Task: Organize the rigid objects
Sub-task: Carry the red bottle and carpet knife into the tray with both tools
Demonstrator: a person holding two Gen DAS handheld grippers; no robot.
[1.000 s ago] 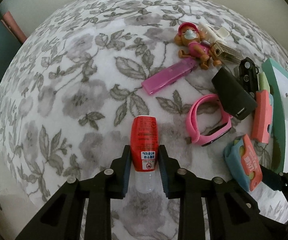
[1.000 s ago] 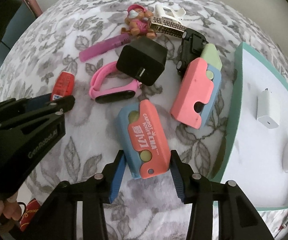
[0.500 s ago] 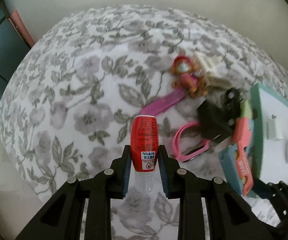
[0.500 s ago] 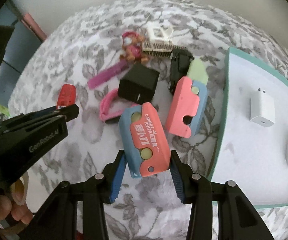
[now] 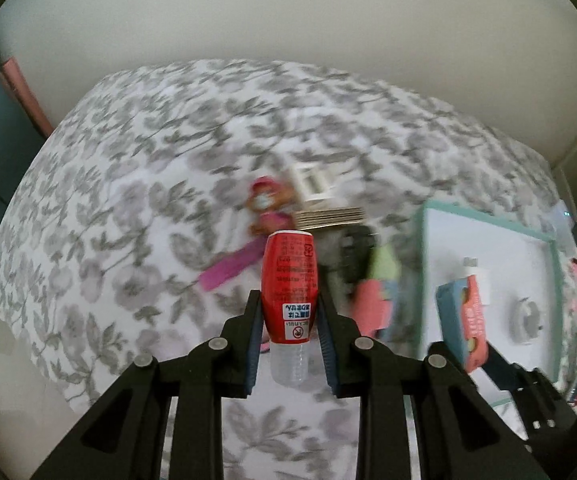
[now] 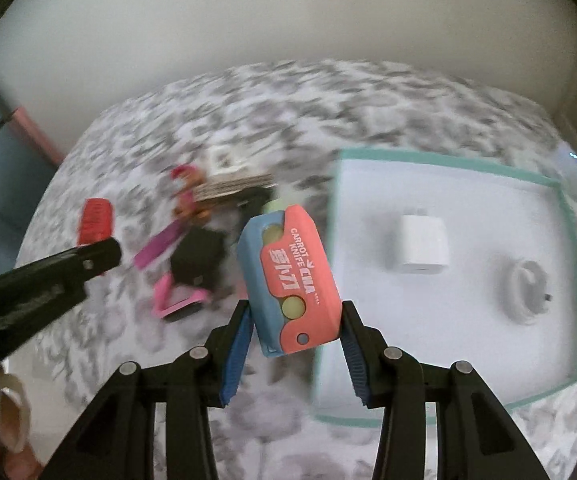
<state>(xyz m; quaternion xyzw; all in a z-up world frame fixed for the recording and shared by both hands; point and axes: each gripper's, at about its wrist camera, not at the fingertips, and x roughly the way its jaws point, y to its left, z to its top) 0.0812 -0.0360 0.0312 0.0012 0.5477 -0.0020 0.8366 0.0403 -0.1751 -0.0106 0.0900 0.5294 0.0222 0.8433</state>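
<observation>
My bottle [image 5: 288, 280]: glossy red label, clear plastic neck. My knife case [image 6: 291, 276]: matt plastic. Cloth [image 5: 136, 168] under it: printed fabric.

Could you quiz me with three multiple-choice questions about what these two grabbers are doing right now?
1. Where does the white charger lie?
A in the tray
B on the floral cloth
C between fingers

2. What colour is the small bottle's label?
A green
B red
C yellow

3. What is the right gripper doing?
A hanging open
B holding the carrot knife toy
C holding a watch

Answers: 1 A, it rests inside the teal-rimmed tray; 2 B, red wrap with print; 3 B, both fingers press the toy's sides.
</observation>
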